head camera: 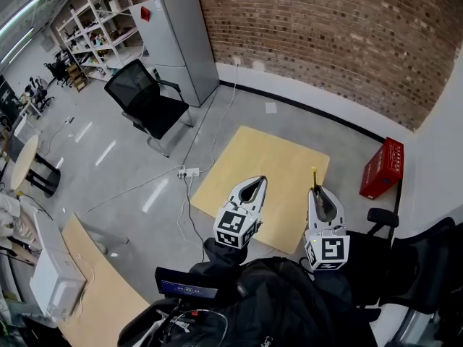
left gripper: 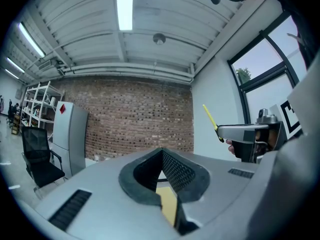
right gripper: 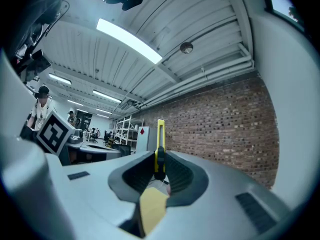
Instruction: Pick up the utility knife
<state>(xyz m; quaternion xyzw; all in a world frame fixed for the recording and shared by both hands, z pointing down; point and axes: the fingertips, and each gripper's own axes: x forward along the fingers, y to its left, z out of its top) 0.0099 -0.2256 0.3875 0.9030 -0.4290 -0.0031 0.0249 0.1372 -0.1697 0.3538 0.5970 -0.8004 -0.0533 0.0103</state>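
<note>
Closest to the head camera, dark clothing (head camera: 282,302) fills the bottom of the frame, and both grippers are held out level in front of it.

Left gripper (head camera: 258,181): jaws pressed together at the tips, nothing between them. The left gripper view confirms this, with the pads meeting at the apex and only a sliver of wood showing through the gap nearer the camera.

Right gripper (head camera: 315,189): pinching the utility knife (head camera: 315,175). In the right gripper view the yellow body of the knife stands upright between the pads, which press on it from both sides. Its black part sits at the pinch and its yellow end projects well past the jaw tips. From the left gripper view the knife slants up and out of the right gripper.

Knife position: in the air in the right gripper, clear of the pale wooden surface (head camera: 264,157) below. That surface is bare.

Further out on the grey floor:
- a white power strip (head camera: 189,172) with cables, just off the left corner of the surface
- a red crate (head camera: 382,168) to the right, against the white wall
- a black chair (head camera: 143,101) to the left

Beyond the chair, a grey cabinet (head camera: 177,43) stands against the brick wall (head camera: 333,35).
</note>
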